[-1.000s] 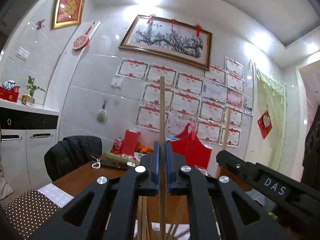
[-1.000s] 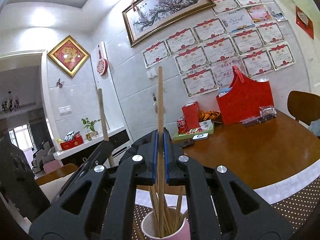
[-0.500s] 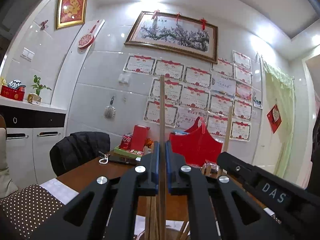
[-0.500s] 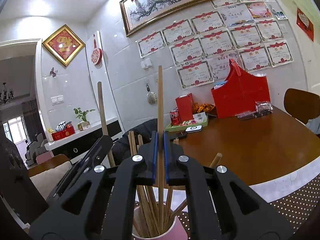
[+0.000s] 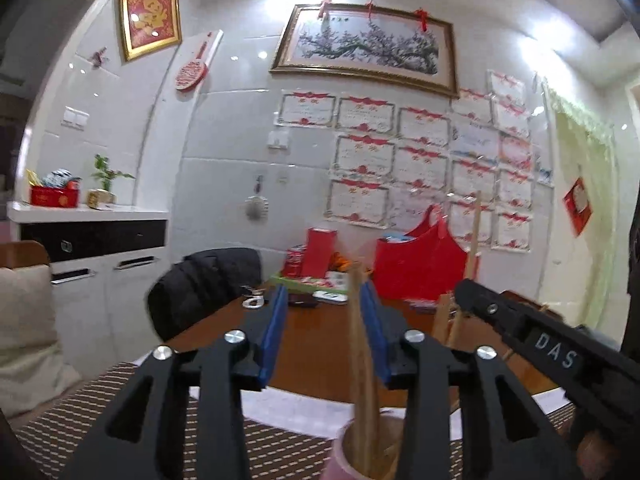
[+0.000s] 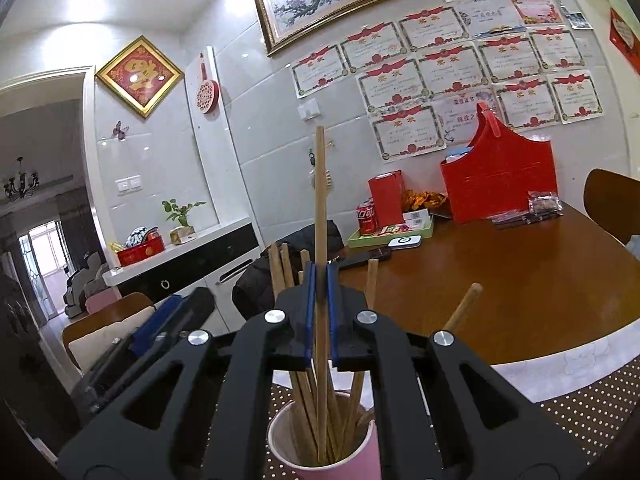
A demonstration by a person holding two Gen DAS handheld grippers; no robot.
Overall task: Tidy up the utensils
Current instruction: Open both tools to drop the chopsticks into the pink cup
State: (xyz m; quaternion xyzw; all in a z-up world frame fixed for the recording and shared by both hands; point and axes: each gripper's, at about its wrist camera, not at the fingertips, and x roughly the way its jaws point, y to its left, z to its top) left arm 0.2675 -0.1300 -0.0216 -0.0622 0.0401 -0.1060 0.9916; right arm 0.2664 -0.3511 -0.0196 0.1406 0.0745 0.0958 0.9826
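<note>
A pink cup (image 6: 362,458) holding several wooden chopsticks stands on a dotted mat just under both grippers. My right gripper (image 6: 320,276) is shut on one upright chopstick (image 6: 320,192), whose lower end is inside the cup. My left gripper (image 5: 323,312) has its jaws opening. A loose chopstick (image 5: 356,340) stands between its blue pads, leaning close to the right pad, with its foot in the cup (image 5: 340,456). The right gripper's body (image 5: 540,352) shows at the right of the left wrist view. At the left of the right wrist view is the left gripper's body (image 6: 160,328).
The brown dotted mat (image 5: 80,420) lies on a round wooden table (image 6: 500,280). At the back of the table stand a red basket (image 6: 500,184), a cola can (image 6: 366,216) and a green tray. A chair with a black jacket (image 5: 200,288) is behind it.
The left jaws have parted, and their chopstick has slid down into the cup and leans right. The right gripper keeps its chopstick and has come lower over the cup.
</note>
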